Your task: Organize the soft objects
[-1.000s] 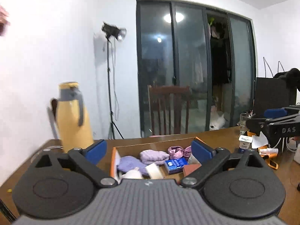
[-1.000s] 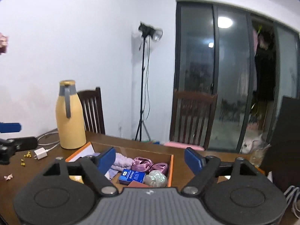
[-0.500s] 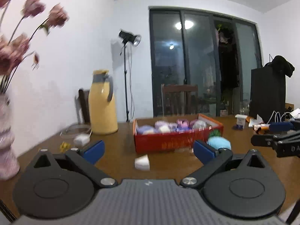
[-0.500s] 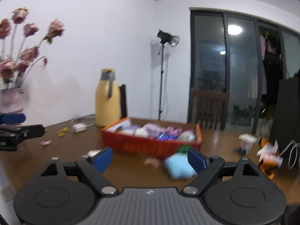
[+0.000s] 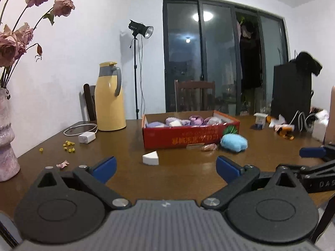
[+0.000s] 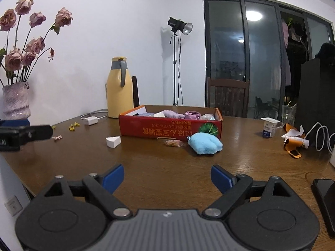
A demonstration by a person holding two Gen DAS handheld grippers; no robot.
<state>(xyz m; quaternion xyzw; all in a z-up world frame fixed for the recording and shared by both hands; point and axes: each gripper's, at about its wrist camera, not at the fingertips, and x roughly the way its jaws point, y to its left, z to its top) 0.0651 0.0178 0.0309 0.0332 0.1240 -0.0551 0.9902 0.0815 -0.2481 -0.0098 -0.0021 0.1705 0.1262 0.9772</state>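
A red cardboard box (image 5: 184,139) (image 6: 167,130) holds several purple and pink soft items. On the table before it lie a light blue plush (image 5: 234,142) (image 6: 205,143), a white sponge wedge (image 5: 150,158) (image 6: 113,141) and a small wrapped candy (image 5: 209,147) (image 6: 172,143). My left gripper (image 5: 166,168) is open and empty, low over the table's near edge. My right gripper (image 6: 167,176) is open and empty, also back from the objects. Each gripper shows at the edge of the other's view.
A yellow thermos jug (image 5: 109,97) (image 6: 119,87), a white charger with cable (image 5: 86,137), and a vase of dried roses (image 6: 15,100) stand at the left. A small carton (image 6: 270,126), orange clutter (image 6: 293,144), a cable and a phone (image 6: 324,194) are at the right.
Both grippers have pulled back from above the box and dropped low to the table's near edge. The blue plush, sponge and candy have come into view in front of the box.
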